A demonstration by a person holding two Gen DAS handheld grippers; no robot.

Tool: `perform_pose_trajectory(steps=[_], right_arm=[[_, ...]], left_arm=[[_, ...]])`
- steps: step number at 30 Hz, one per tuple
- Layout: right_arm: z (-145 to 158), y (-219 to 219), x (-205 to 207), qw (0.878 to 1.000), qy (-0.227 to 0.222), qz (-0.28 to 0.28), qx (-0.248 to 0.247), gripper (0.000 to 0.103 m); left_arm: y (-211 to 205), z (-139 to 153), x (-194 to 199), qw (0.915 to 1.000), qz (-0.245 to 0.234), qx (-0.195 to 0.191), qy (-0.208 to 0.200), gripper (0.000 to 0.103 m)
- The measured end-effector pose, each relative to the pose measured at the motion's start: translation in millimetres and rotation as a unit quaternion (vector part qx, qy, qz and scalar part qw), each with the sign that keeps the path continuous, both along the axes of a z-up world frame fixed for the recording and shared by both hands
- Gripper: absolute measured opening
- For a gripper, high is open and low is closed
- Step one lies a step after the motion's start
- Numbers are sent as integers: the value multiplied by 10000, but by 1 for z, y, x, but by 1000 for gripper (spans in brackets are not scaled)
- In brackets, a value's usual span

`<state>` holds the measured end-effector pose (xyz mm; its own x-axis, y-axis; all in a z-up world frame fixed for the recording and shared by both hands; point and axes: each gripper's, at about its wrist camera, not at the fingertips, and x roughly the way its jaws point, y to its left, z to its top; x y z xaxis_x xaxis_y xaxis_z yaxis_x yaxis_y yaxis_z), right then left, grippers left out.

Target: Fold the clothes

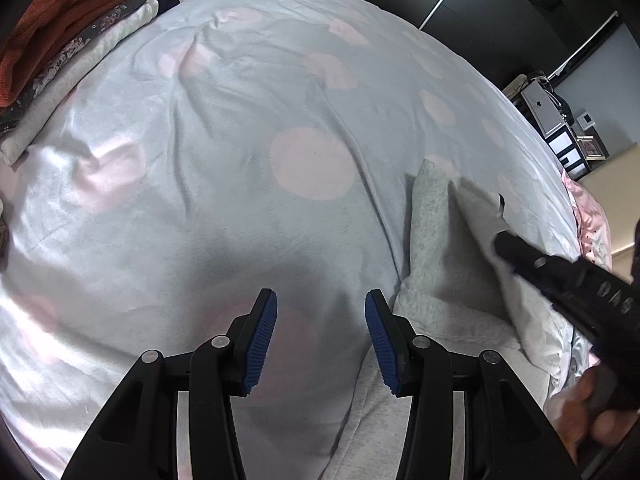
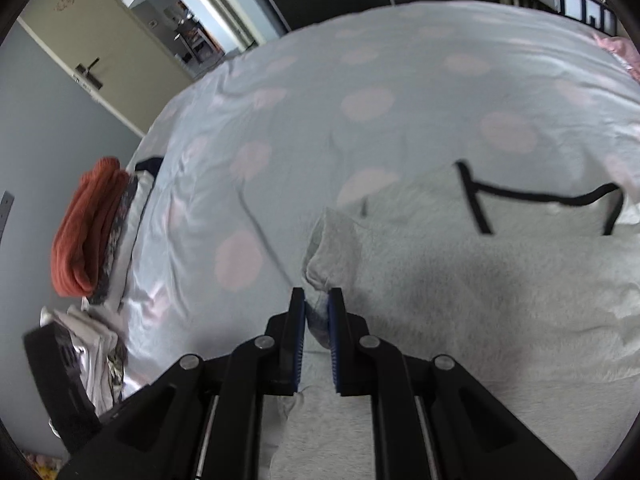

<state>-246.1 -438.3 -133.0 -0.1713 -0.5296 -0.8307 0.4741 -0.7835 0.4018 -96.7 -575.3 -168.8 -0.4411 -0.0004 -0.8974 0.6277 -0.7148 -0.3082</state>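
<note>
Garment [image 2: 460, 280], grey with a black strap, is spread on the duvet [image 1: 240, 120], at the right of the left wrist view. A fold of its edge is pinched between the narrowly set fingers of the right gripper [image 2: 317, 304]. The left gripper [image 1: 321, 304] is held open over bare duvet, nothing between its pads. A stack [image 1: 68, 28] of folded clothes, topped in orange, lies well apart at the far left edge.
</note>
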Motion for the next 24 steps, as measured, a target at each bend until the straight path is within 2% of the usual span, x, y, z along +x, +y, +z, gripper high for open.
perform_pose_trajectory(steps=[2, 5, 10, 13, 18, 21, 24], right_arm=[[-13, -6, 3, 9997, -187, 129, 45, 14], [-15, -2, 7, 9990, -295, 322, -3, 18], [12, 42, 3, 9987, -241, 386, -239, 25], [29, 95, -4, 9999, 42, 35, -151, 25], [34, 221, -28, 9935, 304, -1069, 261, 25], [19, 289, -39, 9836, 257, -1695, 559, 25], [-8, 333, -46, 9774, -61, -2009, 649, 25]], left_arm=[[0, -3, -2, 10000, -9, 15, -41, 48], [2, -5, -5, 10000, -27, 74, -34, 48], [10, 3, -10, 9996, -182, 94, 201, 48], [19, 5, -16, 9993, -317, 30, 204, 48], [34, -4, -28, 9989, -459, -123, -39, 48], [39, -13, -29, 9987, -458, -113, -203, 48], [45, -20, -31, 9978, -497, -201, -400, 48]])
